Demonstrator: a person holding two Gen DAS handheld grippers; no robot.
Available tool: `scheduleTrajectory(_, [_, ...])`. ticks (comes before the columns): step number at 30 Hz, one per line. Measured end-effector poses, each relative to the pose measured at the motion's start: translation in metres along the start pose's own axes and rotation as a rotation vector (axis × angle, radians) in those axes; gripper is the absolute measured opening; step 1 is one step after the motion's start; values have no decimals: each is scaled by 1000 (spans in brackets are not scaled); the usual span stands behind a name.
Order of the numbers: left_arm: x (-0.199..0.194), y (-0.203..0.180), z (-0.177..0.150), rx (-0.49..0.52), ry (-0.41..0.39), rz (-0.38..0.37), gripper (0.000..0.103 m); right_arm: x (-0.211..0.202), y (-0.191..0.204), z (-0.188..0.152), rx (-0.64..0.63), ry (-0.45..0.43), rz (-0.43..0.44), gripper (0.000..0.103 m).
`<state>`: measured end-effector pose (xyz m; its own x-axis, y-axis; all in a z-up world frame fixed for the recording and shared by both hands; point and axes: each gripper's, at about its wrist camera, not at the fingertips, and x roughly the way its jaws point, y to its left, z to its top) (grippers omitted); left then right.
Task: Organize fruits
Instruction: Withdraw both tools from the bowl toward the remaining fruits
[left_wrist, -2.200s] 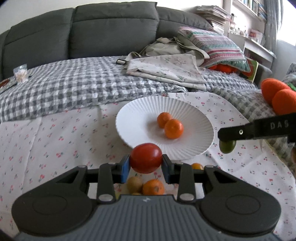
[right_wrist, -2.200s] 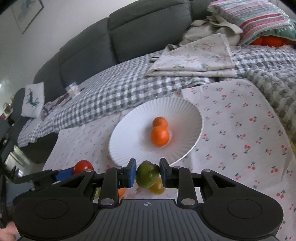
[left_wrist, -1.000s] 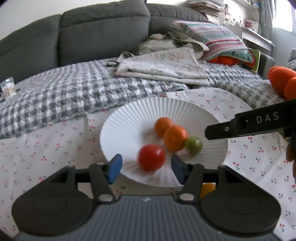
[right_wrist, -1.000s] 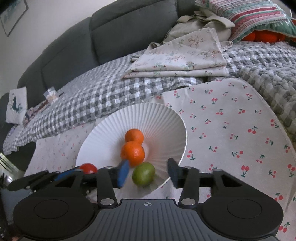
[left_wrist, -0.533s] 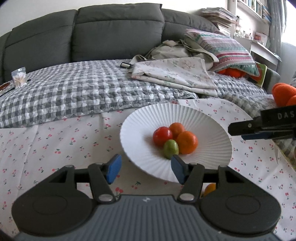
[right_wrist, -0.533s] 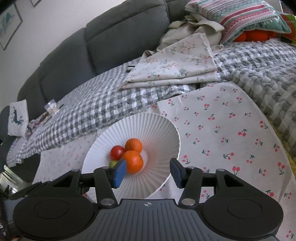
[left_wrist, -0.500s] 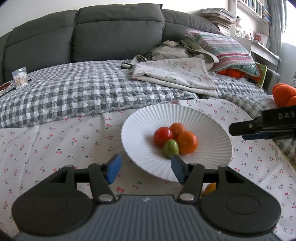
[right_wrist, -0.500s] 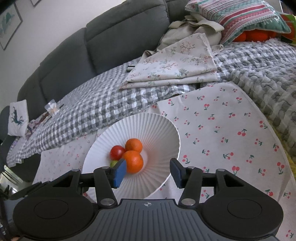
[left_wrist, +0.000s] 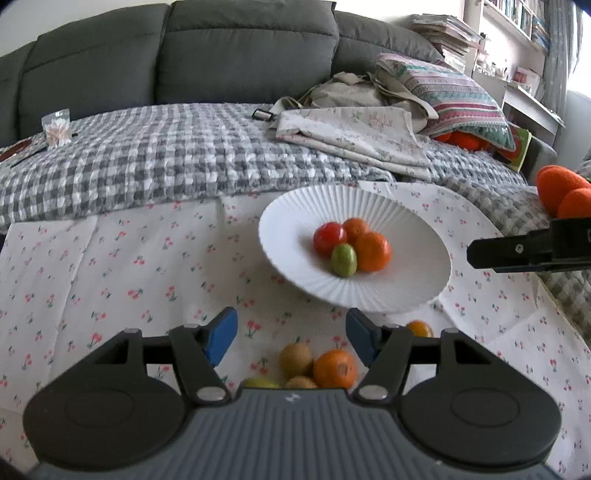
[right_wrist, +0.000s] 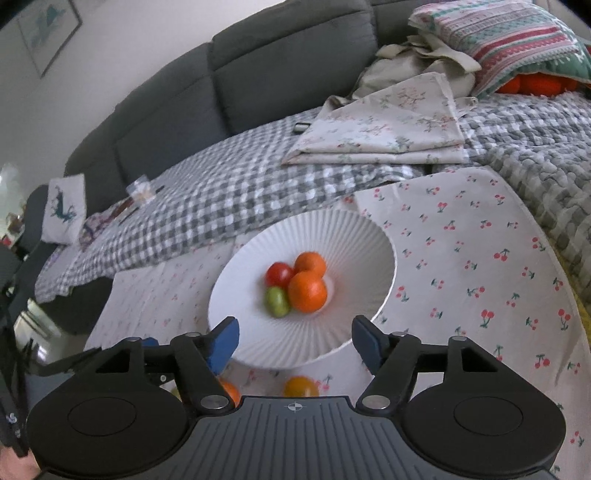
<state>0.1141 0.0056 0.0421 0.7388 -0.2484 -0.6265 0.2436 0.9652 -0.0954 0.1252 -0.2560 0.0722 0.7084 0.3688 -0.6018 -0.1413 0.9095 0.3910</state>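
Cherry cloth holds loose fruit. Left claw, wide and empty, hangs right over an orange; a kiwi, maybe, touches it.

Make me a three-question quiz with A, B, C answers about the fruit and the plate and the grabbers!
1. Where is the green fruit?
A. On the white plate
B. On the sofa
C. In a gripper

2. How many fruits are on the plate?
A. Two
B. Four
C. Six

3. How is the left gripper?
A. Shut on a fruit
B. Open, holding nothing
C. Out of view

Answers:
1. A, it lies on the plate touching the red fruit and an orange.
2. B, one red, one green and two oranges.
3. B, its blue pads stand wide apart with only cloth between them.
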Motion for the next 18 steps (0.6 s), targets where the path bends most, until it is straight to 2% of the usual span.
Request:
scheduleTrajectory(8, [-10,19,-17,-26,59,0,64,-4,5,-12,-29,40,7,69])
scheduleTrajectory(18, [1,22,-36,76,144,-11,64,5,11,-24,-61,99,2,69])
